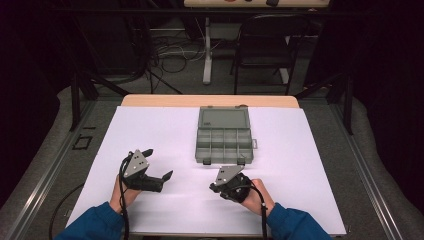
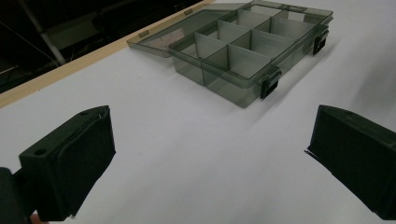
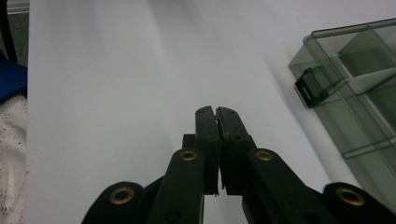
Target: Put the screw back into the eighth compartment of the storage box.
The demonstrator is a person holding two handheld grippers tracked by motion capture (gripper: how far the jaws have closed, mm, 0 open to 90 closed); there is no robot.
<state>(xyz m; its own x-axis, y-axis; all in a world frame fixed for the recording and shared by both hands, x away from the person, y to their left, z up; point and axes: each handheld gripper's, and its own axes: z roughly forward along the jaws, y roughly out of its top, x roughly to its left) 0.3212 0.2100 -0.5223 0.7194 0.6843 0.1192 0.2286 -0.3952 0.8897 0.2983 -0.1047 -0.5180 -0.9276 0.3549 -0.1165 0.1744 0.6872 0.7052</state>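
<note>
Hands in blue sleeves hold two tools over a white-covered bench (image 1: 150, 130), with a smoky clear plastic organizer box (image 1: 224, 142) lying open ahead of them. The box sits at the middle of the bench toward its far side, its lid (image 1: 223, 118) folded flat back and its divided compartments bare.

The right hand-held gripper (image 1: 213, 187) hovers just short of the box's near edge, close to the front left corner and not touching it. In the right gripper view its two black jaws are pressed together with nothing between them, and the box's corner with one black latch (image 3: 308, 88) shows at the upper right.

The left hand-held gripper (image 1: 158, 164) is farther off, to the left of the box and nearer the person, well apart from it. Its jaws stand wide apart and hold nothing. In the left gripper view the box (image 2: 252, 49) lies beyond and between them, angled across the white sheet, with two dark latches on its near wall.

Beyond the bench, a black chair (image 1: 265, 47) stands on the floor.
</note>
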